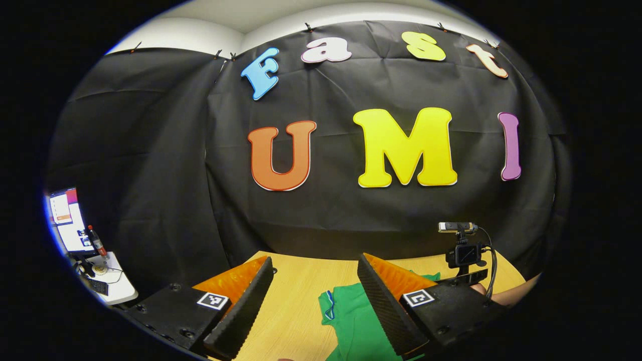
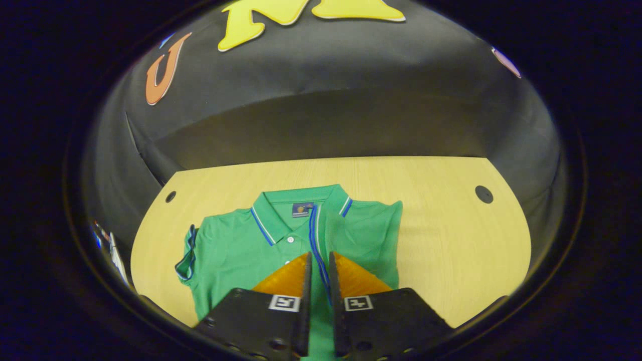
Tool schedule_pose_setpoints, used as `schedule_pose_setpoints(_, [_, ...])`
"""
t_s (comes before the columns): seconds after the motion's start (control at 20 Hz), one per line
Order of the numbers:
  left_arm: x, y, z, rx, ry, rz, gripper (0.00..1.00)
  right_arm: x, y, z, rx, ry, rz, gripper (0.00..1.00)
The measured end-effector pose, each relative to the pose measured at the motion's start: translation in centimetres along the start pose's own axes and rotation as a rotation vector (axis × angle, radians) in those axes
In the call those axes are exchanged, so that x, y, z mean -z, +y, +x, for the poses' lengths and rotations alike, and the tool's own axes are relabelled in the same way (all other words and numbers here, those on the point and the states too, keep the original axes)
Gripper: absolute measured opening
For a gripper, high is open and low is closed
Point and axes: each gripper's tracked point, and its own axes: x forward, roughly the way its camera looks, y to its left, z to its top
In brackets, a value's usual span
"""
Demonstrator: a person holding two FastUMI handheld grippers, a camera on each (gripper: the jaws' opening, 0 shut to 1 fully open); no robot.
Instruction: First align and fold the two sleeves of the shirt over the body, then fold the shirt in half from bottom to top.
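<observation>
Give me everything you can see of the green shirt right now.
The green shirt is a polo with blue and white trim on its collar and sleeve cuffs, a dark neck label and a white button. It lies flat, front up, on the wooden table, collar toward the back wall. One sleeve is folded over the body, its striped cuff between the right gripper's nearly closed fingers; the other sleeve lies spread out.

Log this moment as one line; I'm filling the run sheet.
stage: sleeve folding | shirt: flat on table, one sleeve folded over body | right gripper: shut on sleeve trim | left gripper: open, raised
</observation>
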Motion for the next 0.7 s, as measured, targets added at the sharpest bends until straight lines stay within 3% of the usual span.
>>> schedule_pose_setpoints(0.05, [0.0, -0.1, 0.1, 0.004, 0.001, -0.004, 1.00, -0.4, -0.1, -0.6, 0.001, -0.022, 0.003, 0.31])
schedule_pose_setpoints(0.15, [0.1, -0.4, 0.3, 0.024, 0.003, -0.013, 1.00, -1.4, -0.3, -2.6, 0.019, -0.076, 0.026, 0.67])
schedule_pose_setpoints(0.3, [0.8, -0.9, 1.0, 0.062, 0.010, -0.027, 1.00, -2.0, -0.7, -6.6, 0.036, -0.135, 0.021, 0.95])
schedule_pose_setpoints(0.6, [5.6, -1.3, 5.3, 0.157, 0.088, -0.039, 1.00, -2.3, -0.4, -17.1, 0.049, -0.277, -0.041, 0.96])
schedule_pose_setpoints(0.7, [8.5, -1.6, 7.2, 0.182, 0.141, -0.047, 1.00, -2.4, -0.4, -20.5, 0.053, -0.321, -0.068, 0.92])
